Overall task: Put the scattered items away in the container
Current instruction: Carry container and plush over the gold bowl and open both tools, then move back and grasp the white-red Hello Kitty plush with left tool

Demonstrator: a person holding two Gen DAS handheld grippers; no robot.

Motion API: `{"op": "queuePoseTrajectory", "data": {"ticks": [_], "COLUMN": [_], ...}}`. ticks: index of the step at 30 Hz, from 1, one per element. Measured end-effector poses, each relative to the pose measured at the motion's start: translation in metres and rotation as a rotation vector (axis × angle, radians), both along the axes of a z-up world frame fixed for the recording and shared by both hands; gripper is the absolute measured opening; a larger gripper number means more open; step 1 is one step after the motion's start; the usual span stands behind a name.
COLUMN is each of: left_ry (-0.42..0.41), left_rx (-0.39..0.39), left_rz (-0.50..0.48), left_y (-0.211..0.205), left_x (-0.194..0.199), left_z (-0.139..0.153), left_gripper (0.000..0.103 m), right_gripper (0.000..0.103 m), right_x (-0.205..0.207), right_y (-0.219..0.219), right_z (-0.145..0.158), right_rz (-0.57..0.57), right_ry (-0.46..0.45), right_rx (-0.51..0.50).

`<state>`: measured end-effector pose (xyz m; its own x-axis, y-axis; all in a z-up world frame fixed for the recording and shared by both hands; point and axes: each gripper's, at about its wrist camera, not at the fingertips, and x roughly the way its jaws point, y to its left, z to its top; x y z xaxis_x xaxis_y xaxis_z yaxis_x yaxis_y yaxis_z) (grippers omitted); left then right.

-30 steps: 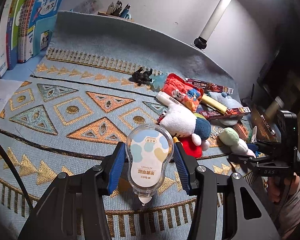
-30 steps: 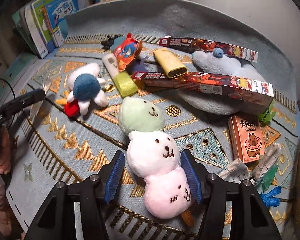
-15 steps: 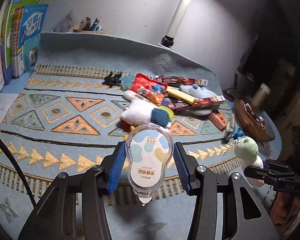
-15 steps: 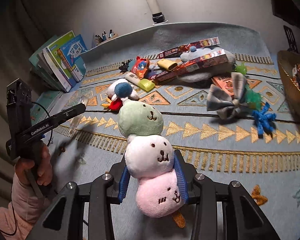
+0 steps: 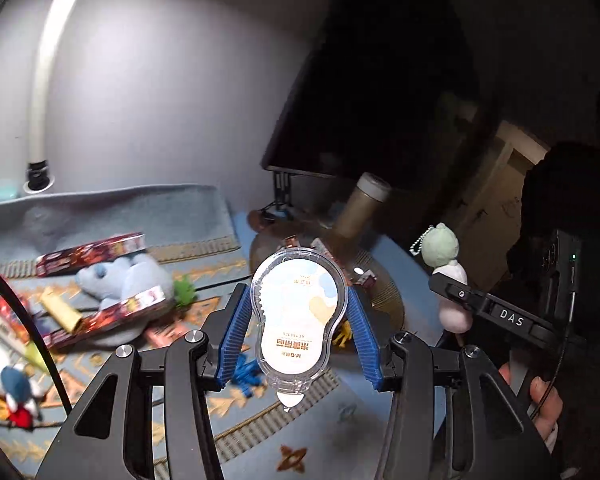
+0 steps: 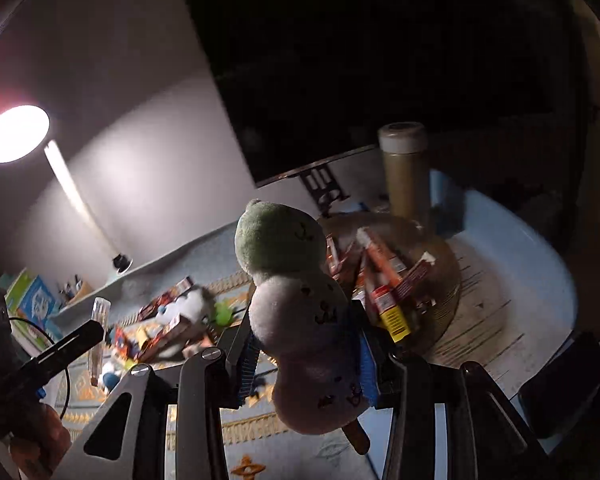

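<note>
- The left gripper (image 5: pixel 299 334) pinches a clear tape roller (image 5: pixel 299 320) between its blue pads. The roller's pointed tip hangs down.
- The right gripper (image 6: pixel 306 354) squeezes a soft toy (image 6: pixel 300 316) made of three balls: green on top, white in the middle, pink at the bottom. The pads press into the white and pink part. A small stick pokes out under the toy.
- Both things are up in the air, off the rug (image 5: pixel 204 208).
- The basket (image 6: pixel 444 276) is the round brown one on the right side of the table, near a tall bottle (image 6: pixel 406 172). It sits just past the toy in the right view.
- Some things are in the basket already: red and orange snack boxes (image 6: pixel 384 280) stand up in it.
- So part of the job looks done, and two more things look to be on their way to the basket.
- A lot is left on the rug: a pale blue plush animal (image 5: pixel 128 280), long red boxes (image 5: pixel 92 252), a yellow tube (image 5: pixel 60 312), a white and blue toy (image 5: pixel 8 380), a green thing (image 5: pixel 184 290) and a blue thing (image 5: pixel 246 372).
- Neither held thing is over the basket's middle yet, I think. The pictures are blurry, so it is hard to be sure.
- Next job, I guess: hold each thing over the basket and let go.
</note>
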<state>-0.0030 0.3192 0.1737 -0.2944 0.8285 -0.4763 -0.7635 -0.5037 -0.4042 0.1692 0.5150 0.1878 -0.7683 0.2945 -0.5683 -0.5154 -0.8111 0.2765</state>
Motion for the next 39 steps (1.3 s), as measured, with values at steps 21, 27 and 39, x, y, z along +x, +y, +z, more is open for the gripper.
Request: {"op": "queuePoseTrajectory", "data": {"ticks": [21,27,39], "left_ry": [-0.177,-0.112,-0.182], "left_rx": [0.041,-0.013,-0.213], "left_rz": [0.020,0.314,0.546], "left_y": [-0.011,-0.169,-0.280], "left_x": [-0.021,0.003,-0.064], "left_z": [-0.033,-0.050,-0.118], "left_gripper": [0.073,0.075,0.075], "right_gripper": [0.053,0.061,0.061], "right_x": [-0.013,-0.015,-0.073], "right_y": [0.015,-0.091,-0.183], "right_z": [-0.024,-0.051,-0.160], "right_rz": [0.158,0.370,0.512], "right_ry": [-0.006,0.043,-0.155], "right_rx": [-0.151,-0.162,-0.107]}}
